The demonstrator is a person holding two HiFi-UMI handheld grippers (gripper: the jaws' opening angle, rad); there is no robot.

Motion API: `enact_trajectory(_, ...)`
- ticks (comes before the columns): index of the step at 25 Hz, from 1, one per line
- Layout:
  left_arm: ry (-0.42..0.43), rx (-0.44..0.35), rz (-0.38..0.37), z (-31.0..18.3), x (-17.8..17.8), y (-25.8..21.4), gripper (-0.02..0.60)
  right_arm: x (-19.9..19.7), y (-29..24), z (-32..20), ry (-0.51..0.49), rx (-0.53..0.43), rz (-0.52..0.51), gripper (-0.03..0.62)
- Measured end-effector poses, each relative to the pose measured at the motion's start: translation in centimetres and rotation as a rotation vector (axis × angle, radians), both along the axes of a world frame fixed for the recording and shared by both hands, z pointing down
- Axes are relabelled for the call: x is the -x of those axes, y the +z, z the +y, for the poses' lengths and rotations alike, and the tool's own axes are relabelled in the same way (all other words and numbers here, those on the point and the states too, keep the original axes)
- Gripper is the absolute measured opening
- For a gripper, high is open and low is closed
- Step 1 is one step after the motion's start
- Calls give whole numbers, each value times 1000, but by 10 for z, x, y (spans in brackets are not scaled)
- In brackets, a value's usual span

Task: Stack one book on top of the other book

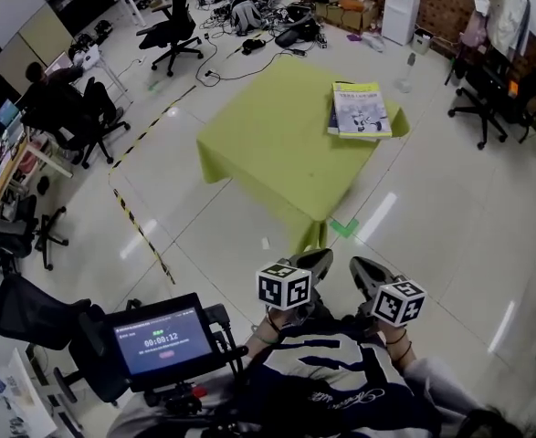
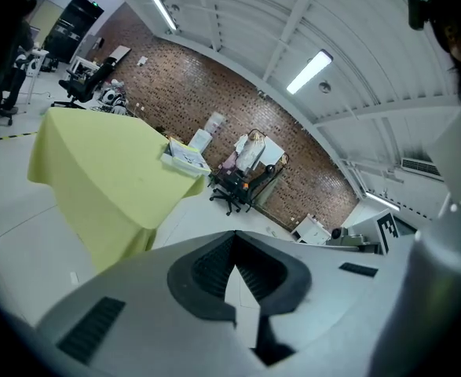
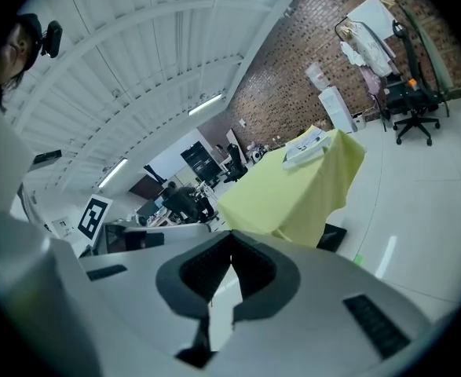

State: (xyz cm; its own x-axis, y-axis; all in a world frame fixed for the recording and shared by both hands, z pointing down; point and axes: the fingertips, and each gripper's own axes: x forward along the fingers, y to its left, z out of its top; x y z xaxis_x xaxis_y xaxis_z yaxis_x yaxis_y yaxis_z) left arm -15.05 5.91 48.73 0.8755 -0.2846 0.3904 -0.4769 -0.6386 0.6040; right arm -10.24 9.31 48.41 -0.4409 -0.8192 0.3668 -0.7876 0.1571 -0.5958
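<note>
Table (image 1: pixel 277 144) is sitting upper centre of the head view. Top book (image 1: pixel 361 109) is lying on lower book (image 1: pixel 331 119), both resting at the table's upper right corner. Left gripper (image 1: pixel 317 261) and right gripper (image 1: pixel 361 266) are hanging side by side at bottom centre, below the table, well apart from it. Screen (image 1: pixel 162 340) is sitting lower left, just left of the left gripper. Left chair (image 1: pixel 172 30) is standing at the top, up-left of the table; right chair (image 1: pixel 479 103) is standing near the right edge, right of the books. Tape (image 1: pixel 144 237) is running across the floor left of the table's lower corner.
</note>
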Motion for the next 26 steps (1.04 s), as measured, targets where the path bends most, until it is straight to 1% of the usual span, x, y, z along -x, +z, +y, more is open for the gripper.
enact_trajectory(5,-16,-1,6,3,-2,-3,5,2,-3,8,-25,-3,3,-11)
enact_trajectory(11,-36,12,-5,15,-8,-2,5,-11,-4,16,-37,3,-1,-10)
enact_trajectory(17,-66,1,-10,15,-12,-10,5,-16,-10,15,-60,-1,-11,-10)
enact_trajectory(26,-99,-25,-6,29,-27,-14,5,-31,-11,30,-89,-8,-9,-11)
